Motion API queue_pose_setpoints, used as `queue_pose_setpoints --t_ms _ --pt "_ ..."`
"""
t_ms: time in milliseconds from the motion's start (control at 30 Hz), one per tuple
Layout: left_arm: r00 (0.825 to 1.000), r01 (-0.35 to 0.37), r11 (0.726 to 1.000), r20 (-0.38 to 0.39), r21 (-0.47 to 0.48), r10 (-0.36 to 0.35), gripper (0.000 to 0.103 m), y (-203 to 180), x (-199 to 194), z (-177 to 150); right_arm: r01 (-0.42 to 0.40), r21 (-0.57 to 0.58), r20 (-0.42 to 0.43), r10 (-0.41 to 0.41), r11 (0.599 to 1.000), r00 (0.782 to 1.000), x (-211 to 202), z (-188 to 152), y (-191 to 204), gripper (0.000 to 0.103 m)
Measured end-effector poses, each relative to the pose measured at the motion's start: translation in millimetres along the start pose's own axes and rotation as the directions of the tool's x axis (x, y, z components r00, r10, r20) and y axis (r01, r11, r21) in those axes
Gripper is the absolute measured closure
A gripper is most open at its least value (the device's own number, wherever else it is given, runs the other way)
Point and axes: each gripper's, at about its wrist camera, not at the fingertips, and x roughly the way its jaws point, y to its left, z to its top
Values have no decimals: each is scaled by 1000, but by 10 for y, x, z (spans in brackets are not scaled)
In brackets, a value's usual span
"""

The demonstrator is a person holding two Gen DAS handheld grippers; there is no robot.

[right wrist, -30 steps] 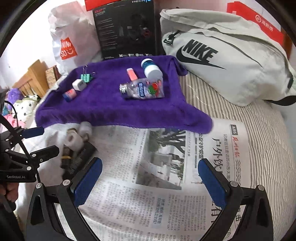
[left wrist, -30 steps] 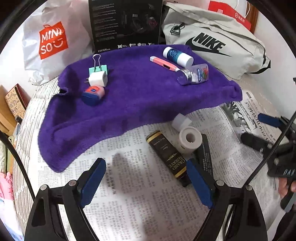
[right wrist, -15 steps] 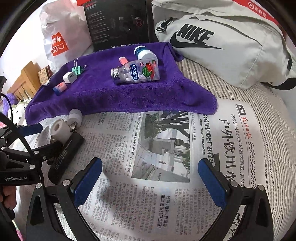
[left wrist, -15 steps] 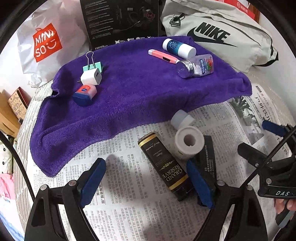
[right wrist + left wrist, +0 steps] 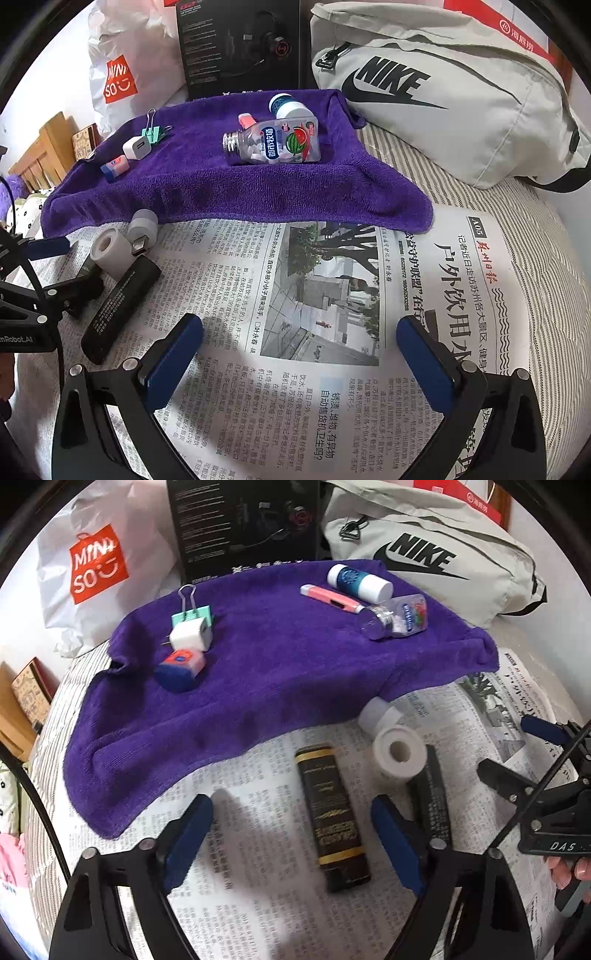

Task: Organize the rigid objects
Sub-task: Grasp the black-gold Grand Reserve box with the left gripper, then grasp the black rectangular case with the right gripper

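clear plastic bottle [image 5: 273, 142] of white pieces, sideways on purple towel [image 5: 207, 184]

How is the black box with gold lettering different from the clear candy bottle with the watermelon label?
The black box is opaque and flat-sided with gold bands; the clear bottle is see-through, with white pieces visible inside. The black box lies on the newspaper, between the open left claw's fingers; the clear bottle lies on the purple towel. The clear bottle has a silvery screw neck. Both lie on their sides.
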Motion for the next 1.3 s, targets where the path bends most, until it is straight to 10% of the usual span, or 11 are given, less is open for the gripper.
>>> queue_pose_setpoints --t_ms 233,533,800,1300 --pt "999 42 998 15 53 -43 79 -142 -50 19 2 -1 0 -2 1000 1000 -1 0 4 0" --pt "999 40 999 10 12 -40 80 102 -116 -101 -3 26 -59 5 1000 998 -33 43 2 2" --pt "999 25 999 21 -39 -24 80 384 -176 -242 -180 -3 -55 180 984 982 -266 84 524 3" --pt "996 70 995 52 -64 -67 80 570 -220 -360 -80 -64 -106 73 995 992 -22 171 715 26"
